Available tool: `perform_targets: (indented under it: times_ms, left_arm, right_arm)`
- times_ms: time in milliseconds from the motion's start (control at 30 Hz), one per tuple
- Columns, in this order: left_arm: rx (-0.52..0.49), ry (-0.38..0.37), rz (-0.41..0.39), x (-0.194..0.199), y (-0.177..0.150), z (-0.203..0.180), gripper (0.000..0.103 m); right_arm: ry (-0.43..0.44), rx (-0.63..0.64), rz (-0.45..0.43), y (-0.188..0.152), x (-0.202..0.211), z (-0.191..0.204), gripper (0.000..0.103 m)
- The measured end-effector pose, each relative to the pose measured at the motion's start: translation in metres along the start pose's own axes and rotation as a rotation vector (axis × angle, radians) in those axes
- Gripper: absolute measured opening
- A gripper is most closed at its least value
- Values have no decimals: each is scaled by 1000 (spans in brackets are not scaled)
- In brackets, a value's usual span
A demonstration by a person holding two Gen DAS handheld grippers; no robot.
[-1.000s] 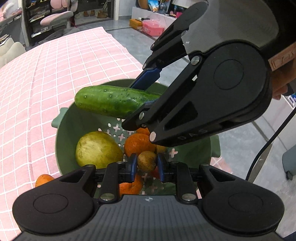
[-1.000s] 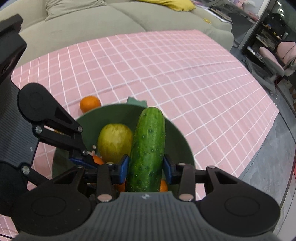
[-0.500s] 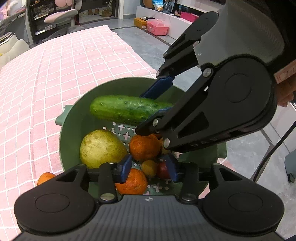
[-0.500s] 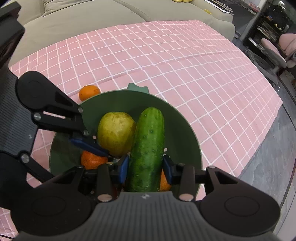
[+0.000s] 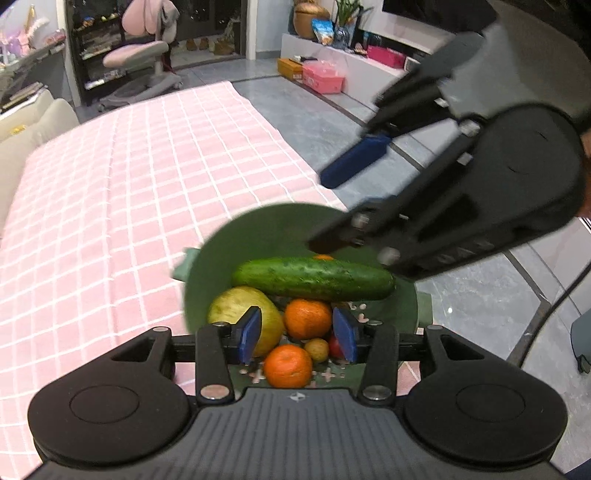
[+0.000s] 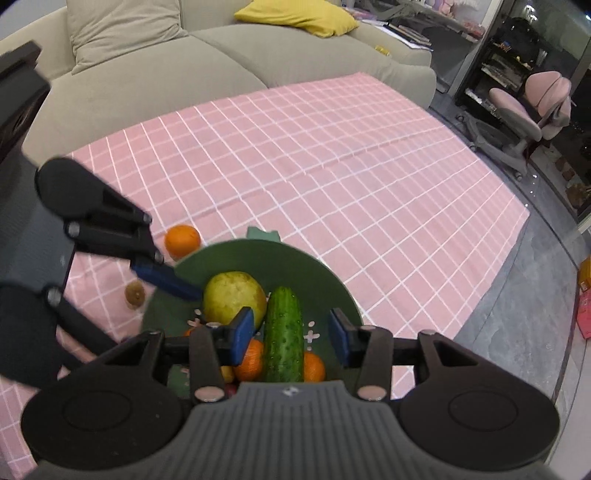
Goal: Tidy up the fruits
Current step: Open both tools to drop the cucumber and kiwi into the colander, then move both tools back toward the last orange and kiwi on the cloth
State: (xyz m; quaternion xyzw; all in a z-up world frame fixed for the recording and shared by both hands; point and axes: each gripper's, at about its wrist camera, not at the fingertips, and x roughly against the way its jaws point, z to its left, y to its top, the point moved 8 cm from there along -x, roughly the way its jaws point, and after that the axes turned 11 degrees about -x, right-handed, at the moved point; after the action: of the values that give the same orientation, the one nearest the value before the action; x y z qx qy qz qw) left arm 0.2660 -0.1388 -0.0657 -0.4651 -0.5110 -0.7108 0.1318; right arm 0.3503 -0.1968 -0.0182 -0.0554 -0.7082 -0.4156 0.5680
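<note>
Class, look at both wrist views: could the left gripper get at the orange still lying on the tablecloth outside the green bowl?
Probably yes. The left gripper is open and empty, and the orange lies uncovered on the tablecloth beside the bowl, on the left gripper's side. Only the bowl's rim stands close.

left claw [image 5: 297,334] matte black, ribbed grey-black housing, two round side discs, silver screws, blue pads [image 5: 250,328], small white logo, right claw [image 6: 291,334] same build, blue pads [image 6: 242,330], black cable, bit of skin behind it

I see a beige sofa [image 6: 207,62] with a yellow cushion [image 6: 295,16] past the table's far edge, and a pink chair [image 5: 142,48].
</note>
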Motion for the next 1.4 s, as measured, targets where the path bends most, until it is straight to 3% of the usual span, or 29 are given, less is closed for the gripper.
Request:
perform_targets:
  times_ms: [300,633,833,1033,1267,1400]
  left_arm:
    - [-12,77,-29,62,-7,16,60]
    - [30,116,-54,121,-47,39,63]
    - [62,122,-21,126,-86,56,63]
    - [74,122,7,113,-111,73,63]
    - [-58,69,36,76,-117,87,63]
    - [-150,7,29,49,-111,89,63]
  right_arm:
    - [-14,-21,-35,2,60,32,42]
    - [-40,-145,-85,-16,94,82,44]
    - [-93,-318,-86,-42,77,106,50]
    - [-82,-537,-134,-65,50,130,50]
    - [-96,-828,-133,-96,-3,150,50]
    - [-127,-913,-169,-101,-29,161,50]
